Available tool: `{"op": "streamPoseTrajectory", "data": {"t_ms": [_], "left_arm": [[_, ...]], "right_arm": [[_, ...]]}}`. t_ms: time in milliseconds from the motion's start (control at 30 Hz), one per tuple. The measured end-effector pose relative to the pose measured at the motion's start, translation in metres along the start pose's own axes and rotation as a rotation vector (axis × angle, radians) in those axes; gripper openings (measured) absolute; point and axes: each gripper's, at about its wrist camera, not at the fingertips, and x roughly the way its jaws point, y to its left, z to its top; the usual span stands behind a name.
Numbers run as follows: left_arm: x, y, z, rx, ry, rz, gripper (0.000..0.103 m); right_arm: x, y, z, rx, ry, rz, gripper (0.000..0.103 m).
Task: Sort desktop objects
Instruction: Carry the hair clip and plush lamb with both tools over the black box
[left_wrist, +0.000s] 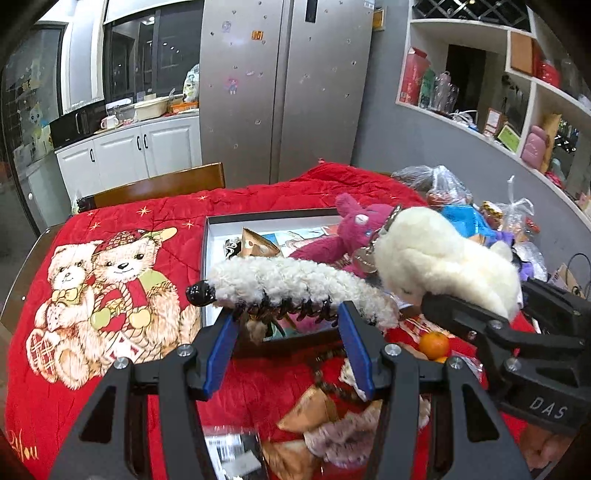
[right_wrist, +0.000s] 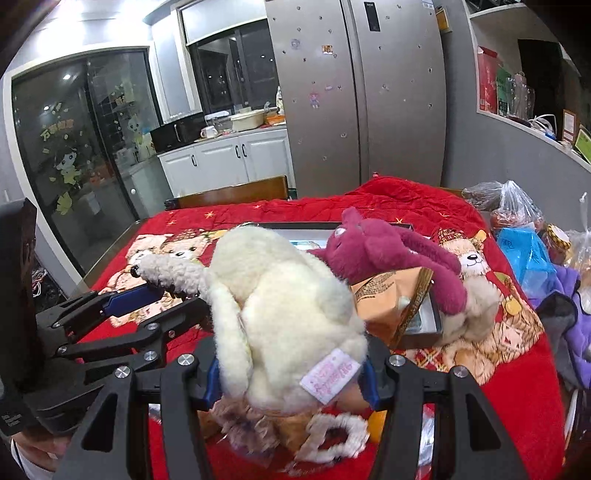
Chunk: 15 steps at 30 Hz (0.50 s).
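My left gripper is shut on a fluffy white hair claw clip with black teeth, held up over the near rim of a shallow black-rimmed box. In the right wrist view, my right gripper is shut on a cream plush toy with a pink label, lifted above the red bear-print blanket. The left gripper and the clip show at that view's left. A magenta plush lies across the box's right side, also seen as the magenta plush.
A tangerine and brown snack packets lie on the blanket under the grippers. Plastic bags and a blue bag crowd the right side. A wooden chair back stands behind the table, then a fridge.
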Motion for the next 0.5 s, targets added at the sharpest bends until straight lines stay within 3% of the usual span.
{"op": "streamPoseTrajectory", "data": {"t_ms": [500], "left_arm": [[0.072, 0.015, 0.04, -0.027, 0.03, 0.042, 0.056]], "right_arm": [[0.073, -0.033, 0.036, -0.019, 0.092, -0.014, 0.058]]}}
